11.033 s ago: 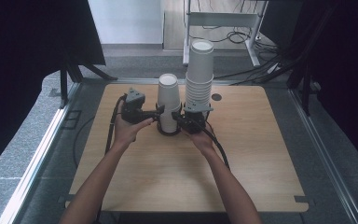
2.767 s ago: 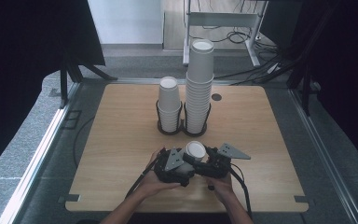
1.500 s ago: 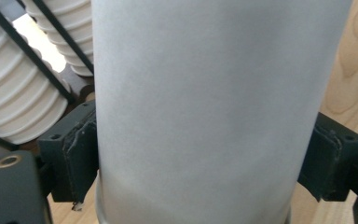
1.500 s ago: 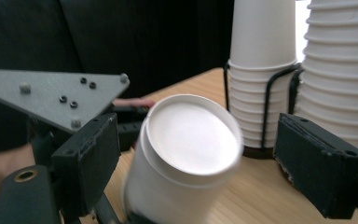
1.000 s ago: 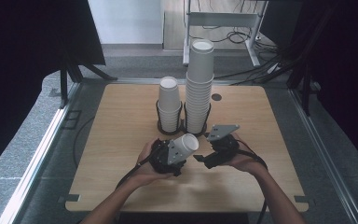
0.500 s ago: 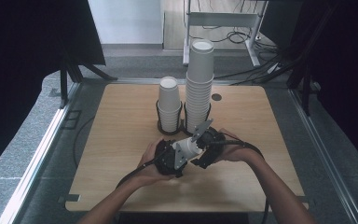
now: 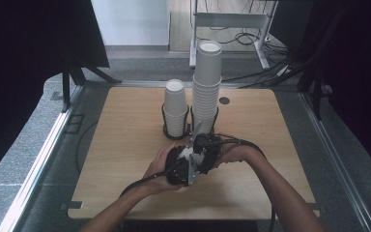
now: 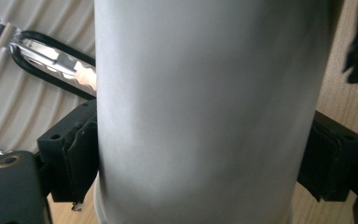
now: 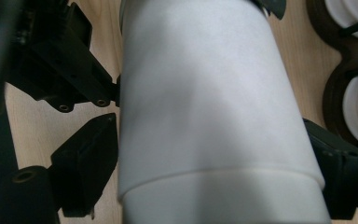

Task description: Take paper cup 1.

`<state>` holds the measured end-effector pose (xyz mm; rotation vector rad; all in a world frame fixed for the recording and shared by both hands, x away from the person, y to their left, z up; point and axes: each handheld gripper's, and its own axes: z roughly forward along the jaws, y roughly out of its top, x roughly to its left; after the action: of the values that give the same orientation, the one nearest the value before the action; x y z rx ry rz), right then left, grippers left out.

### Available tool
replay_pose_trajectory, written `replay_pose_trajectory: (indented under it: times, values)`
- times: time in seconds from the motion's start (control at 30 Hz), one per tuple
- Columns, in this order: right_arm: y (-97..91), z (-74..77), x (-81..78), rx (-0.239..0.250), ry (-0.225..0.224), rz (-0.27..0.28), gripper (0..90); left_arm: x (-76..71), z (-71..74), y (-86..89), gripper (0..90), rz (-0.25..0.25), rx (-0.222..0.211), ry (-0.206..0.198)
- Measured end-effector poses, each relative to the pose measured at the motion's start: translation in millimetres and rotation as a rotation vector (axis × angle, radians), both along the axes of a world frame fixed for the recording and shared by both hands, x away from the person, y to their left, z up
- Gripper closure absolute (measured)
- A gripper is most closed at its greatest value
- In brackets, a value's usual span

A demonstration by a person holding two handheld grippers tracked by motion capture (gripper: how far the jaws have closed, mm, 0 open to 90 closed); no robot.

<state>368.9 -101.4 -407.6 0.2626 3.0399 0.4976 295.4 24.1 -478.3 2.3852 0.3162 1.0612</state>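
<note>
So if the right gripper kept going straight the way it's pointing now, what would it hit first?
Most likely the paper cup, already between the right gripper's jaws; beyond it sits the left gripper.

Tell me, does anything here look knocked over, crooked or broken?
Nothing looks damaged or spilled. Two stacks of cups stand upright in a black wire holder on the wooden table. One white cup is off the stacks, between the jaws of both the left gripper and the right gripper.
</note>
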Motion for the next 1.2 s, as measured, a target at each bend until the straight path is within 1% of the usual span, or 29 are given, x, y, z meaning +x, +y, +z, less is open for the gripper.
replay_pose_trajectory:
  times: [0.03,0.1,0.2,0.23,0.27,0.3,0.37,0.43,0.47,0.5,0.57,0.63,0.7,0.73,0.77,0.8,0.83,0.87,0.9,0.97,1.0,1.03,1.2]
  values:
    - [0.1,-0.6,0.4,-0.001,0.007,-0.001,15.5,-0.3,0.3,-0.1,13.0,-0.004,-0.001,-0.002]
    - [0.2,-2.2,1.4,-0.015,0.018,0.002,16.5,-0.8,1.7,-0.2,13.0,-0.008,0.016,-0.001]
    - [0.3,-3.8,1.9,-0.028,0.033,-0.005,16.9,-1.5,1.6,-0.9,13.1,-0.013,0.019,-0.005]
    - [-0.4,-5.8,3.1,-0.041,0.05,-0.005,17.1,-2.3,1.2,-1.7,13.2,-0.019,0.017,-0.01]
    - [-0.7,-6.3,3.5,-0.045,0.055,-0.006,18.3,-2.8,-0.6,-2.9,13.2,-0.02,-0.006,-0.013]
    - [-1.3,-6.5,4.1,-0.046,0.053,-0.007,20.9,-3.3,-1.6,-3.5,13.2,-0.017,-0.009,-0.016]
    - [-3.3,-6.7,6.3,-0.045,0.063,-0.006,21.3,-3.2,-1.2,-3.7,13.2,-0.021,-0.004,-0.018]
    - [-3.7,-6.7,6.7,-0.045,0.06,0.0,21.8,-2.6,0.5,-3.8,13.1,-0.017,0.032,-0.019]
    - [-3.7,-6.7,6.8,-0.045,0.057,0.0,22.0,-2.5,-1.8,-4.9,13.0,-0.011,-0.003,-0.012]
    - [-3.5,-6.8,6.7,-0.044,0.058,-0.005,22.2,-1.6,0.2,-4.5,12.7,-0.014,0.029,-0.012]
    - [-3.8,-7.0,7.8,-0.048,0.059,0.001,22.7,-0.9,0.3,-5.1,11.5,-0.017,0.035,-0.008]
    - [-4.0,-7.3,8.1,-0.05,0.06,0.008,23.1,-0.9,-0.9,-6.0,9.3,-0.009,0.016,-0.005]
    - [-3.9,-7.8,7.2,-0.055,0.053,0.008,23.2,-1.1,-0.4,-6.2,0.5,-0.002,0.006,0.012]
    - [-3.9,-7.8,7.2,-0.055,0.053,0.008,23.2,-1.1,-0.4,-6.2,0.0,-0.002,0.006,0.012]
    - [-4.4,-8.5,7.3,-0.063,0.04,0.011,23.2,-2.0,-0.1,-5.7,0.0,-0.002,0.0,0.005]
    - [-5.2,-9.2,7.7,-0.062,0.034,0.007,23.2,-2.8,0.8,-5.1,0.0,-0.006,0.002,0.006]
    - [-7.1,-10.0,8.2,-0.051,0.032,-0.002,23.2,-4.7,0.2,-4.6,0.0,0.004,-0.023,0.003]
    - [-8.1,-10.4,8.4,-0.043,0.03,-0.006,23.3,-5.4,1.2,-3.6,0.0,-0.001,-0.019,-0.005]
    - [-9.6,-10.8,8.9,-0.039,0.03,-0.011,23.2,-6.4,0.4,-3.1,0.0,0.004,-0.041,-0.005]
    - [-12.2,-12.8,9.0,-0.031,0.024,-0.014,23.3,-7.6,1.6,-0.5,0.0,0.002,-0.039,-0.001]
    - [-13.3,-14.1,8.9,-0.025,0.024,-0.019,23.3,-8.1,1.6,0.7,0.0,0.004,-0.045,0.001]
    - [-14.5,-15.3,8.8,-0.023,0.022,-0.022,23.3,-8.6,1.5,1.8,0.0,0.006,-0.061,0.001]
    - [-21.3,-19.2,8.7,0.022,0.017,-0.058,23.2,-12.1,6.2,11.2,0.0,0.011,-0.11,0.018]
